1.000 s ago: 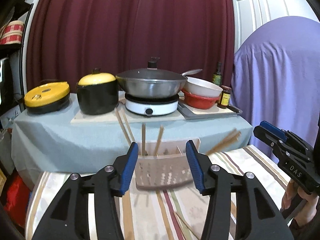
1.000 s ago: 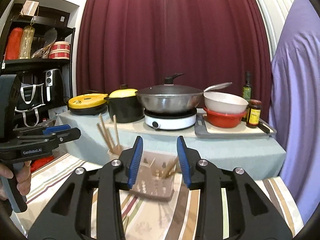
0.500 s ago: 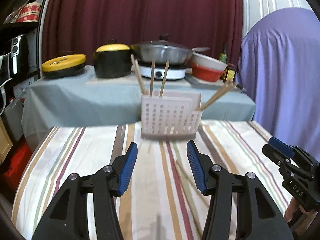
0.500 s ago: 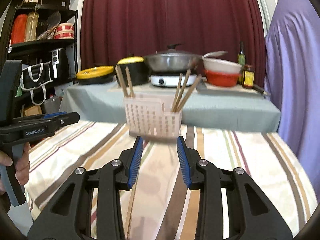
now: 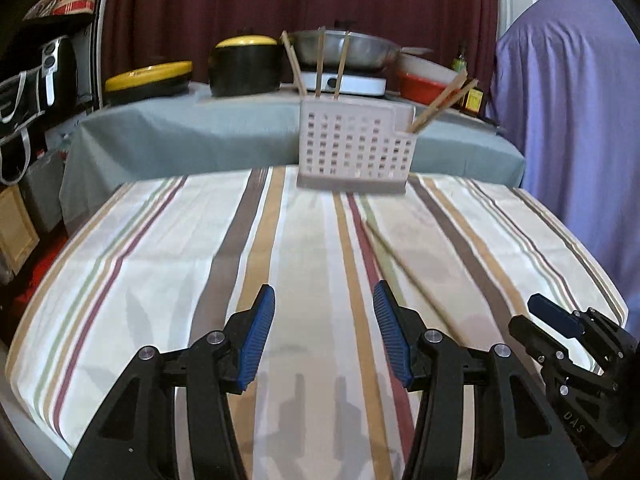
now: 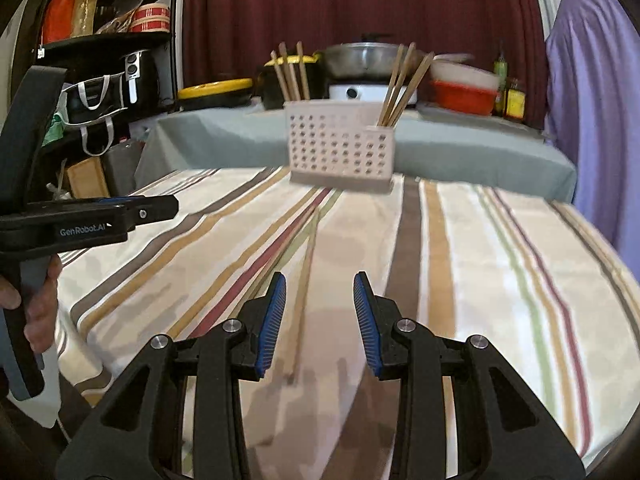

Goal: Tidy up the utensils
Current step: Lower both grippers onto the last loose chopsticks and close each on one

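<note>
A pale perforated utensil holder stands at the far edge of the striped table, with several wooden chopsticks upright in its compartments. Loose wooden chopsticks lie flat on the cloth between the holder and me. My left gripper is open and empty, low over the near part of the table. My right gripper is open and empty, its tips just above the near end of the loose chopsticks. Each gripper shows at the edge of the other's view.
The striped tablecloth covers the table. Behind it a grey-covered counter holds a yellow-lidded pot, a wok on a hotplate, bowls and bottles. A black shelf stands left. A purple-draped object stands right.
Both grippers have pulled back from the holder and dropped low over the near table. The holder now looks farther away, and the loose chopsticks have come into view.
</note>
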Tool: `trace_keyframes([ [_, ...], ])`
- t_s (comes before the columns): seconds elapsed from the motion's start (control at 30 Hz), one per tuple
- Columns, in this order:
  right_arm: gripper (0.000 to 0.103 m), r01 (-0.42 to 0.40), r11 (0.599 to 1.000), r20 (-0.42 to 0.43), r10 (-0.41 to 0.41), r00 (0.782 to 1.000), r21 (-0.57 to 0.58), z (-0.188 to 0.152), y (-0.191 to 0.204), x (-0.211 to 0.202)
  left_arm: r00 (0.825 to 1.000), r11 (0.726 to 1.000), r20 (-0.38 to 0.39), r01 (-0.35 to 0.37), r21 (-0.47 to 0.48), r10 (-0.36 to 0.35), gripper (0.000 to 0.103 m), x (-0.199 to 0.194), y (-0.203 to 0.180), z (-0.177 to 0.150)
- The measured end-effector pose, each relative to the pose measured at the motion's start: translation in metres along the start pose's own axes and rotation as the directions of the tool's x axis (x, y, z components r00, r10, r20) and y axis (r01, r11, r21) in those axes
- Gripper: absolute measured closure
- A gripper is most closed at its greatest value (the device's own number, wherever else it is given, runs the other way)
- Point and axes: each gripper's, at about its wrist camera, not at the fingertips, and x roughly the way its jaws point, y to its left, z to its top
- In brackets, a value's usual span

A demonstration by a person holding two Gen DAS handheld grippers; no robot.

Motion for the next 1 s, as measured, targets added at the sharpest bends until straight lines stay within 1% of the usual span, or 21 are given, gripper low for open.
trace_keyframes([
  [0.13, 0.069, -0.011, 1.000, -0.022, 0.010, 1.000, -0.030, -0.010, 0.009, 0.004, 1.000, 1.000, -0.015, -0.007, -0.012, 0.007, 0.052, 0.000, 0.002, -0.015],
  [0.33, 0.071, -0.019, 0.999, -0.061, 0.017, 0.998, -0.036, -0.020, 0.012, 0.013, 0.999, 1.000, -0.034, 0.005, -0.006, -0.005, 0.052, -0.001, -0.004, -0.026],
  [0.4, 0.075, -0.019, 0.999, -0.077, 0.016, 0.997, -0.033, -0.022, 0.012, 0.016, 0.999, 1.000, -0.038, 0.013, -0.004, -0.013, 0.052, -0.001, -0.007, -0.029],
  [0.43, 0.080, -0.018, 0.999, -0.086, 0.016, 0.996, -0.031, -0.023, 0.011, 0.017, 0.999, 1.000, -0.041, 0.017, -0.002, -0.017, 0.052, 0.000, -0.009, -0.030],
  [0.53, 0.083, -0.022, 1.000, -0.107, 0.020, 0.994, -0.021, -0.027, 0.009, 0.022, 0.998, 1.000, -0.047, 0.028, 0.003, -0.028, 0.052, 0.002, -0.013, -0.033],
  [0.57, 0.088, -0.023, 1.000, -0.117, 0.020, 0.993, -0.018, -0.028, 0.009, 0.024, 0.998, 0.999, -0.049, 0.032, 0.002, -0.032, 0.052, 0.002, -0.015, -0.034],
  [0.67, 0.096, -0.025, 1.000, -0.126, 0.024, 0.992, -0.008, -0.030, 0.007, 0.026, 0.998, 0.999, -0.055, 0.045, 0.008, -0.045, 0.052, 0.004, -0.019, -0.036],
  [1.0, 0.097, -0.008, 1.000, -0.090, 0.008, 0.996, 0.006, -0.027, 0.001, 0.017, 0.995, 0.996, -0.066, 0.084, 0.039, -0.081, 0.052, 0.009, -0.040, -0.042],
])
